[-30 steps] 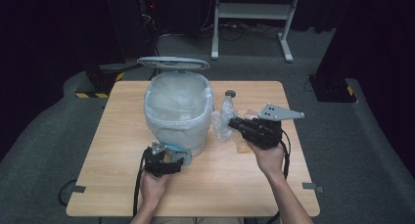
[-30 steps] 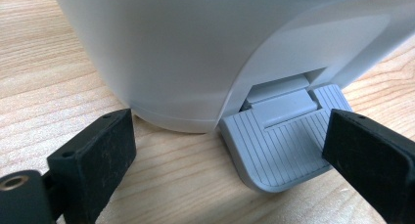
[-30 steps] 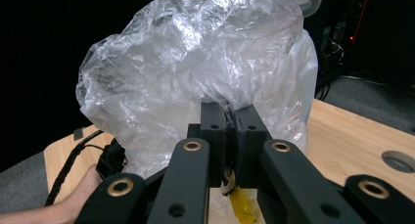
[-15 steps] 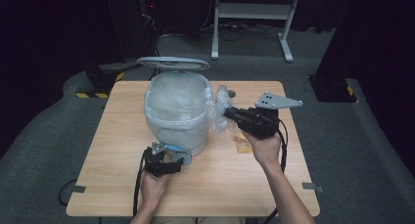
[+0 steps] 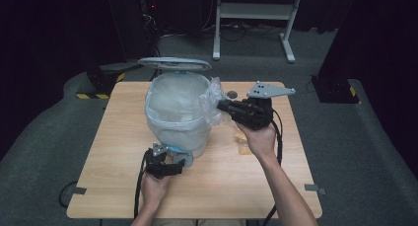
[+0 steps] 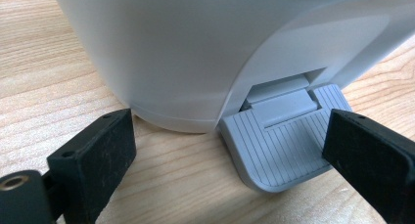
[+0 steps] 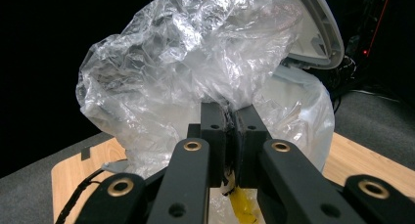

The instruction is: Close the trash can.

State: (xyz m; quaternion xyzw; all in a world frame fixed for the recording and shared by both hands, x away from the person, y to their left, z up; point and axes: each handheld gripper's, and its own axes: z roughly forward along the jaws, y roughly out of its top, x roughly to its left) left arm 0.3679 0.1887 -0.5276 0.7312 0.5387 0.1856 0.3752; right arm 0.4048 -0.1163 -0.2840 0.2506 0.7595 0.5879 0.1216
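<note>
The step in hand looks like dropping a crumpled plastic bag (image 5: 213, 98) into the white bin (image 5: 177, 112); to do it well, I think the right gripper (image 5: 223, 106) should carry the bag right over the middle of the open top before it lets go, so the bag does not catch on the rim or slide down the outside; the lid (image 5: 174, 63) must stay up too, so the left gripper (image 5: 167, 154) should keep pressing the grey pedal (image 6: 281, 145) at the foot of the bin; its jaws stand wide apart, one on each side of the pedal, holding nothing; the right gripper's jaws are pinched tight on the bag (image 7: 195, 72); the bag puffs out in front of them, up in the air, touching the bin's right rim, just under the lid.
</note>
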